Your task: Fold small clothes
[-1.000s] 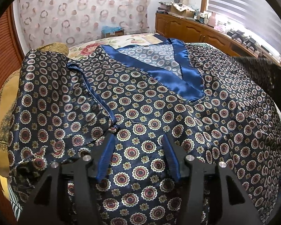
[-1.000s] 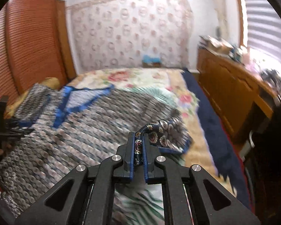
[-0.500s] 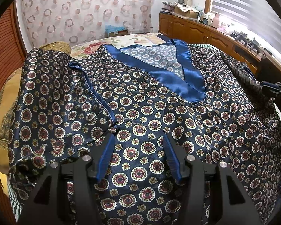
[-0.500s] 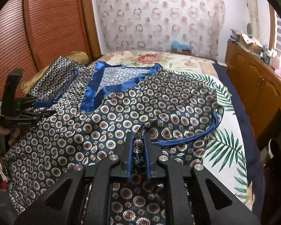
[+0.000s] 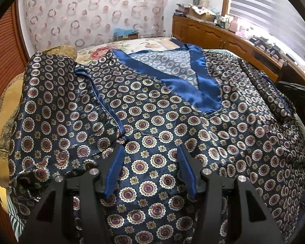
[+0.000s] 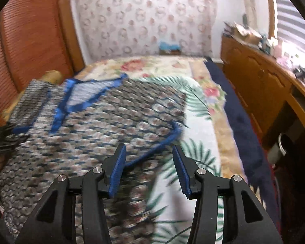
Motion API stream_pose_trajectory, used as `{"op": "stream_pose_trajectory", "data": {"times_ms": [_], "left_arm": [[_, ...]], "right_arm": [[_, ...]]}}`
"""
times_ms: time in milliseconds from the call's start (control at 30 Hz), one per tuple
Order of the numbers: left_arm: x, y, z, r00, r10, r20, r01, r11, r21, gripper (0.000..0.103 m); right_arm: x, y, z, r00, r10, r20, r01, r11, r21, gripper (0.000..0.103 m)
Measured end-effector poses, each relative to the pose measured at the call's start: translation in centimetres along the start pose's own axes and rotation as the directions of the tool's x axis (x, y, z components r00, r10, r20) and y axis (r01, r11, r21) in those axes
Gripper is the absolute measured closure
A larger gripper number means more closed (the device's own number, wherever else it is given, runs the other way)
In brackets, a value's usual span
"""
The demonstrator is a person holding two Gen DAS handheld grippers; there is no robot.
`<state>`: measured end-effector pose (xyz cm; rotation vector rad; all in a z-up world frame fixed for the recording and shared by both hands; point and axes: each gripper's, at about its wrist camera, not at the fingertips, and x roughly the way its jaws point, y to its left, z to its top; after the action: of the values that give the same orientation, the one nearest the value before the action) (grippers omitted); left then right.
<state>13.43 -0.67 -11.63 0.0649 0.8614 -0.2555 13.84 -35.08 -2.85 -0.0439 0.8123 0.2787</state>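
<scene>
A navy satin top with round medallions and a blue V collar lies spread on the bed. Its left sleeve is folded in over the body. My left gripper is open and empty, low over the lower front of the top. In the blurred right wrist view the top lies left of centre, and its right sleeve with blue trim lies folded in. My right gripper is open and empty just above that sleeve edge. The left gripper shows at the far left there.
The bed has a floral and palm-leaf cover. A wooden cabinet with clutter on top runs along the right under a window. A slatted wooden panel stands on the left. A yellow cushion lies behind the top.
My right gripper has opened and let go of the right sleeve, which now lies folded on the top, and it has drawn back to the right. My left gripper has stayed open in place.
</scene>
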Motion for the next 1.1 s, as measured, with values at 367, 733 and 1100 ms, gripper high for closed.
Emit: {"op": "stream_pose_trajectory", "data": {"times_ms": [367,733,1100], "left_arm": [[-5.0,-0.1,0.8,0.99,-0.018,0.143,0.02,1.0,-0.009,0.05],[-7.0,2.0,1.4,0.981,-0.025,0.19,0.034,0.998,-0.047,0.05],[-7.9,6.3,2.4,0.975,0.081,0.207,-0.064,0.994,-0.088,0.05]], "right_arm": [[4.4,-1.2,2.7,0.997,0.04,-0.073,-0.037,0.998,0.043,0.096],[3.0,3.9,6.1,0.997,0.075,0.022,-0.073,0.993,-0.091,0.057],[4.8,0.6,4.6,0.995,-0.082,-0.05,0.076,0.992,-0.099,0.053]]}}
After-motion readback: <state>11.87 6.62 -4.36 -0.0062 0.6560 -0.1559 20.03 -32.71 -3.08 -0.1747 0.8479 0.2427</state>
